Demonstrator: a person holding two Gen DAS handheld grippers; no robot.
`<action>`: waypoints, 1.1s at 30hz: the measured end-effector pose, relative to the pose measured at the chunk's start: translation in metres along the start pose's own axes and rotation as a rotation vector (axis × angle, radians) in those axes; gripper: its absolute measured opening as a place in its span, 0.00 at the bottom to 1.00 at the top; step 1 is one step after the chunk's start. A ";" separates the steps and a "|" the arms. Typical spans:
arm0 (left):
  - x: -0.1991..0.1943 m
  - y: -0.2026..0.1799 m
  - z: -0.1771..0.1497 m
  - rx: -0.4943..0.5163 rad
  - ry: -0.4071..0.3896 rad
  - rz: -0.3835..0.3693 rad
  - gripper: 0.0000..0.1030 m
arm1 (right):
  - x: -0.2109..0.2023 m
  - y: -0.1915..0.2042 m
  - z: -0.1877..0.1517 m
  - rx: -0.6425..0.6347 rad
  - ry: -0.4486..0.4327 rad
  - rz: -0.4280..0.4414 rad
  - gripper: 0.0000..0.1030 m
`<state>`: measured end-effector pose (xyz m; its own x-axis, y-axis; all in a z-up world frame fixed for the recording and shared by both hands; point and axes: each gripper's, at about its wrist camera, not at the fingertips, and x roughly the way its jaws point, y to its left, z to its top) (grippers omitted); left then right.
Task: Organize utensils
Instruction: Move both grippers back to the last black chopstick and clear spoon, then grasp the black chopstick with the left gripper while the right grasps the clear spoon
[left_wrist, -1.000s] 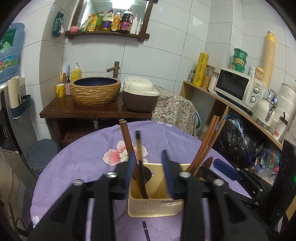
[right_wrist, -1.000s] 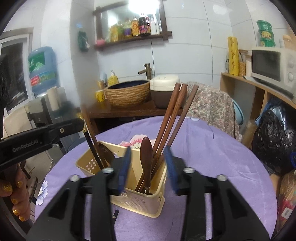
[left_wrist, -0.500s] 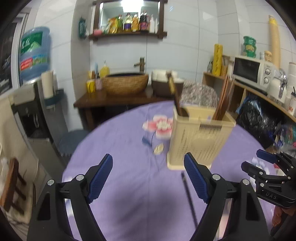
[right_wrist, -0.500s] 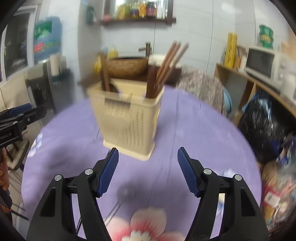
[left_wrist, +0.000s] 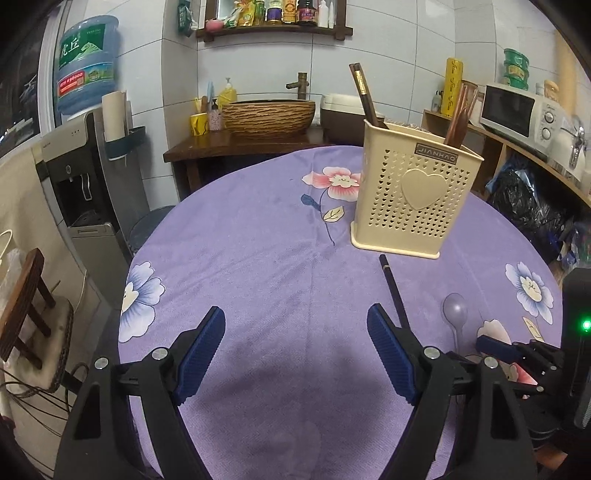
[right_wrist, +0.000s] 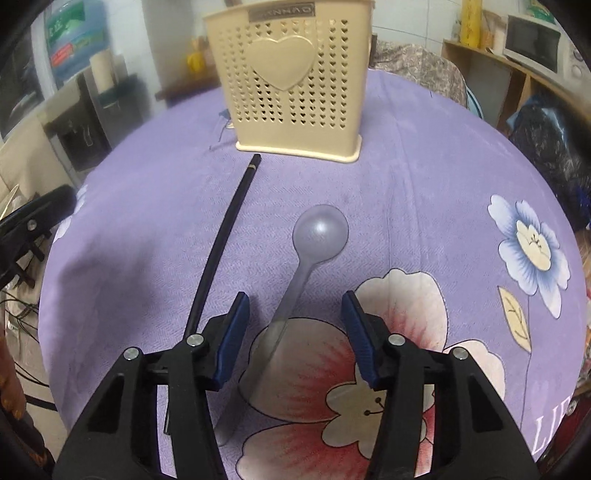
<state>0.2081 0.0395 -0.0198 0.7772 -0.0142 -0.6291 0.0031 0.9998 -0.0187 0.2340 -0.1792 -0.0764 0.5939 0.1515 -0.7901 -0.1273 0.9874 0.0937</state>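
My right gripper (right_wrist: 293, 338) closing around the clear spoon's (right_wrist: 308, 254) handle, not yet pinching, black chopstick (right_wrist: 221, 240) just beside it mid-counter (right_wrist: 424, 177), my left gripper (left_wrist: 295, 354) wide open and empty, cream holder (left_wrist: 413, 192) toward the counter's far edge.

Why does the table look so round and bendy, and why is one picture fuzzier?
Both views use fisheye lenses, so straight things bulge: in the left wrist view the purple tablecloth curves and the corners go black. The right wrist view is softer, the cream utensil holder and background slightly smeared, while the clear plastic spoon shows a small glare spot. Dark shadows fall near each hand-held gripper.
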 end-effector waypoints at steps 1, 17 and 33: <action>-0.001 0.000 -0.001 0.001 -0.002 0.001 0.76 | 0.000 0.000 0.000 0.004 -0.004 -0.006 0.45; 0.008 -0.018 -0.017 0.038 0.050 -0.025 0.76 | -0.013 -0.057 -0.013 0.009 -0.014 -0.045 0.08; 0.008 -0.025 -0.017 0.043 0.061 -0.040 0.76 | 0.005 -0.069 0.014 -0.036 0.017 -0.035 0.46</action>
<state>0.2038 0.0141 -0.0373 0.7358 -0.0532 -0.6751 0.0615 0.9980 -0.0116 0.2568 -0.2456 -0.0785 0.5849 0.1154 -0.8029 -0.1351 0.9899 0.0439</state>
